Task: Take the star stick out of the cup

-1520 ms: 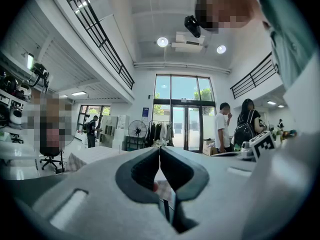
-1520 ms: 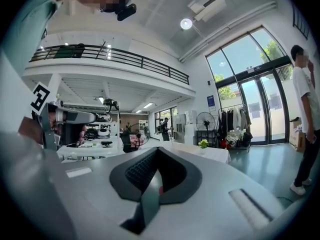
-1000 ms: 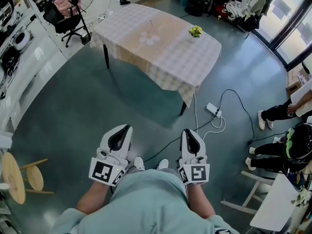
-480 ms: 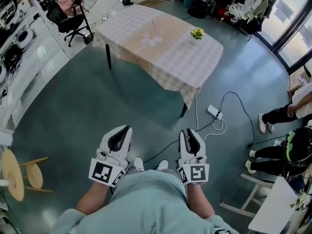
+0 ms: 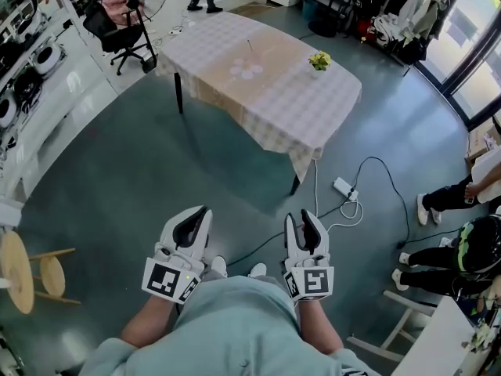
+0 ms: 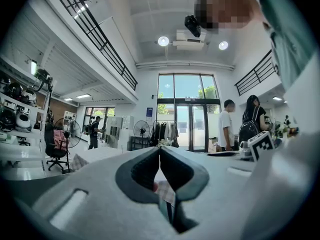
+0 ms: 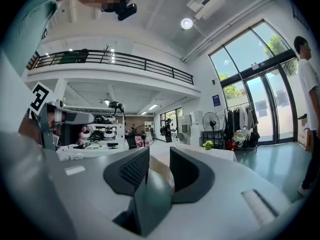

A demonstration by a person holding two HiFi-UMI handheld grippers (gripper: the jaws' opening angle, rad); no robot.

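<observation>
While the thin star stick (image 5: 250, 48) stands mid-top of the checked-cloth table (image 5: 313, 112), nothing's done: white left gripper (image 5: 205, 209) clenched empty, white right gripper (image 5: 300, 216) just opened, empty, both well short of that table.

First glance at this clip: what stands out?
Two white grippers are held low in front of the person: the left gripper is shut, and the right gripper has just been opening its jaws, with nothing between them. Farther off stands a table in a checked cloth, with a small yellow plant near its right edge.
</observation>
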